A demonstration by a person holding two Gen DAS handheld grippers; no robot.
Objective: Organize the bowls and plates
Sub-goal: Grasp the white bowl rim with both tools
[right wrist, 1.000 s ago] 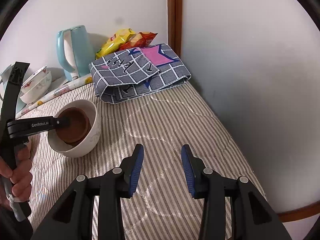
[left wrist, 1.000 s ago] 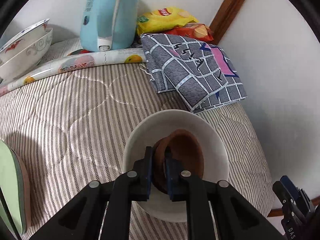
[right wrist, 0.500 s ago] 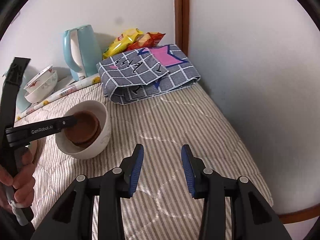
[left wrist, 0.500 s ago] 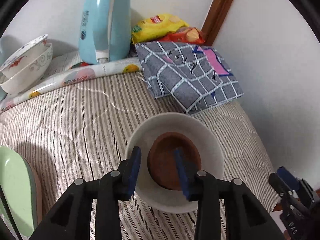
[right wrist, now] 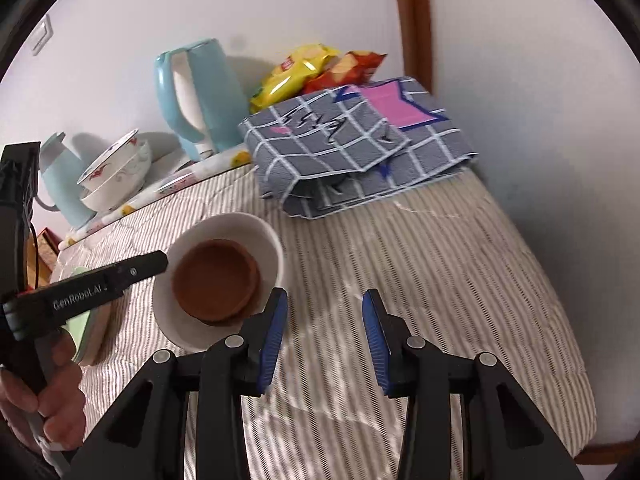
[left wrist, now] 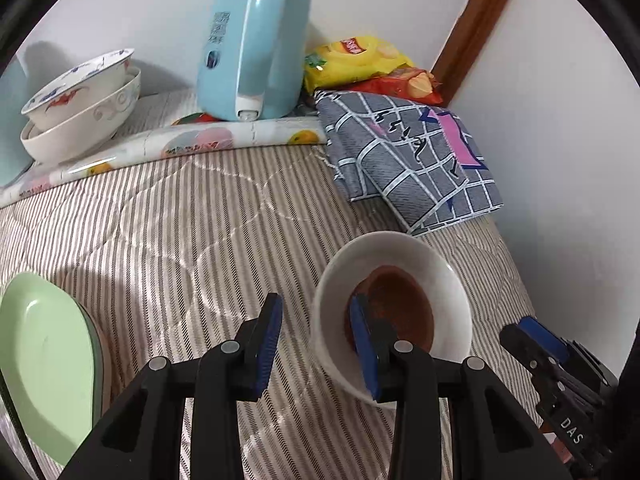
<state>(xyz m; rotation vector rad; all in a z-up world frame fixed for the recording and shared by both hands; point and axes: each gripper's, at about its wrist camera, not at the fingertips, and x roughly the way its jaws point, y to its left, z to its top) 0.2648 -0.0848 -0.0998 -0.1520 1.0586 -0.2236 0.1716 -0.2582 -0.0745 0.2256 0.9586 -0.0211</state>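
A white bowl [left wrist: 448, 280] holding a brown saucer [left wrist: 404, 308] sits on the striped quilt; both show in the right wrist view too, bowl [right wrist: 248, 226] and saucer [right wrist: 216, 280]. My left gripper [left wrist: 316, 336] is open and empty, its right finger over the bowl's near rim. My right gripper [right wrist: 324, 328] is open and empty above the quilt, just right of the bowl. A green plate [left wrist: 40, 360] lies at the left. Two stacked patterned bowls [left wrist: 80, 104] stand at the back left.
A light blue kettle [left wrist: 252, 44] stands on a fruit-print mat [left wrist: 192, 144] at the back. Snack bags [left wrist: 360, 64] and a folded grey checked cloth [left wrist: 412, 160] lie at the back right by the wall. A wooden post [left wrist: 476, 20] marks the corner.
My left gripper opened, let go of the brown saucer in the white bowl, and drew back to the left. My right gripper moved closer to the bowl.
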